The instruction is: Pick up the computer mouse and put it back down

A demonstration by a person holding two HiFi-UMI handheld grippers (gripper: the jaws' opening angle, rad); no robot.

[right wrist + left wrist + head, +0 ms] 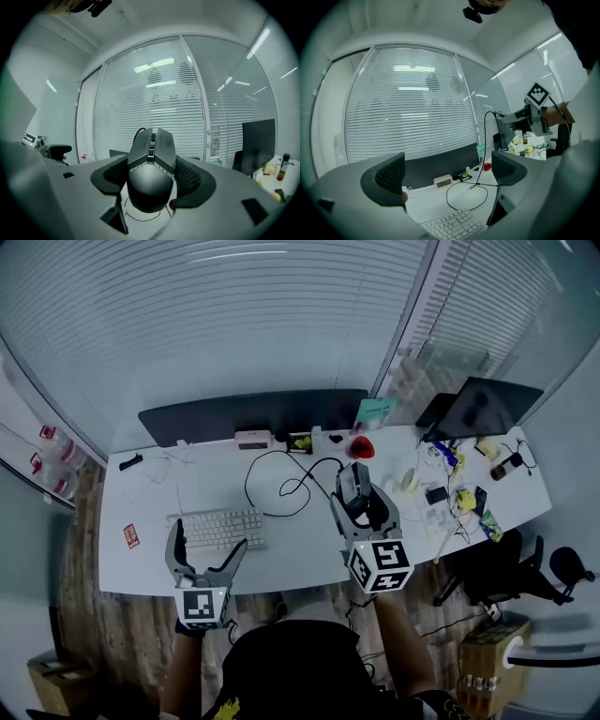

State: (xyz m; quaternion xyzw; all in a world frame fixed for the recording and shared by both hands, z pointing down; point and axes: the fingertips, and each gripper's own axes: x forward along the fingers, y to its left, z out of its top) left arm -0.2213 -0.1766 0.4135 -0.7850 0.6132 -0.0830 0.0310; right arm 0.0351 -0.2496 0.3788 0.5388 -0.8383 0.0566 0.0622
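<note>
Black computer mouse (151, 164): clamped nose-forward between the fingers (193, 177) of the right gripper (360, 491), held in the air well above the white tabletop (300, 554). Its black cable (484, 140) hangs down to a loose loop on the tabletop.

Left gripper (208, 538): fingers (388, 177) spread apart, nothing between them; it hovers over the near edge, beside the white keyboard (217, 527).

Also on the tabletop: small white digital clock (442, 180) against the dark rear panel (244, 413); red object (362, 447) to its right; mixed clutter at the right end beside a dark screen (487, 407).
</note>
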